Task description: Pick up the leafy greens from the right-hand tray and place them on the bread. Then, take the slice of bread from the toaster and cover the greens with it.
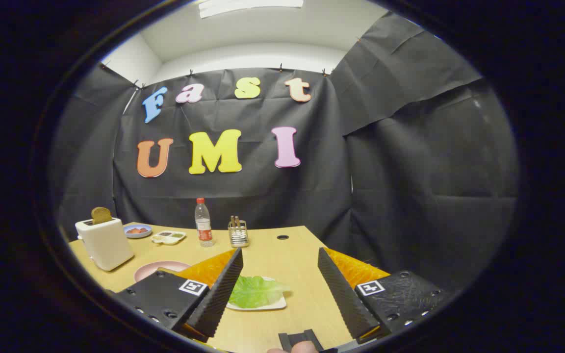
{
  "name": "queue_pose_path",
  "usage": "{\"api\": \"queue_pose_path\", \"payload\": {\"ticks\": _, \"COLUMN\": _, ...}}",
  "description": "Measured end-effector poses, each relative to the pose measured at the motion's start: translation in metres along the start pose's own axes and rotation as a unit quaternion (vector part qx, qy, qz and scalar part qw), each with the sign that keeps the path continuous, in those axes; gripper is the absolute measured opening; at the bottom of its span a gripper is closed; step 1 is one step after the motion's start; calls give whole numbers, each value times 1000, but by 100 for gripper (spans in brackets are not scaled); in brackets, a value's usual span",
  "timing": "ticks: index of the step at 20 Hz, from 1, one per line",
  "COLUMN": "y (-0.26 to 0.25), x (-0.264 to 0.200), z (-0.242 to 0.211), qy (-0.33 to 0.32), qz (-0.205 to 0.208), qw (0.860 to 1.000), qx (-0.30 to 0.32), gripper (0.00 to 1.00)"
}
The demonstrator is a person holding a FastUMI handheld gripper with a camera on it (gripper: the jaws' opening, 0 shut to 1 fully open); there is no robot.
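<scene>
Gripper view looks over a pale wooden tabletop [292,260] walled by black cloth. Fingers [221,289] stand wide apart, clamping nothing; the green lettuce leaf [253,291] lies on a white square tray [278,305] between them. Far left, a white toaster [106,242] holds a brown bread slice [101,214]. A pink plate [152,269] is partly hidden; the clear bottle's [203,223] label is unreadable

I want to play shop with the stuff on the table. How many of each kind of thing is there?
Toaster: 1
Bread slice: 1
Plates and trays: 4
Bottle: 1
Wire holder: 1
Leafy greens: 1
Total: 9
The hand-held gripper is open.
</scene>
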State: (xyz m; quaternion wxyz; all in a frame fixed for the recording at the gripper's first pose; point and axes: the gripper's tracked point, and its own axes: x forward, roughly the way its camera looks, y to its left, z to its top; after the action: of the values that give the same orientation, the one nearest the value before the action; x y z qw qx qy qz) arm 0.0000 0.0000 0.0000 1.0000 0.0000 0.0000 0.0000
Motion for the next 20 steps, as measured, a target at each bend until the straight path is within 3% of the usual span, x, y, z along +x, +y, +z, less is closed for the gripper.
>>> {"api": "queue_pose_path", "payload": {"ticks": 14, "y": 8, "x": -1, "z": -8, "qy": 10, "qz": 5, "qw": 1000, "qx": -13, "gripper": 95}}
{"api": "queue_pose_path", "payload": {"ticks": 20, "y": 10, "x": 14, "z": -21, "qy": 42, "qz": 12, "qw": 999, "qx": -1, "gripper": 95}}
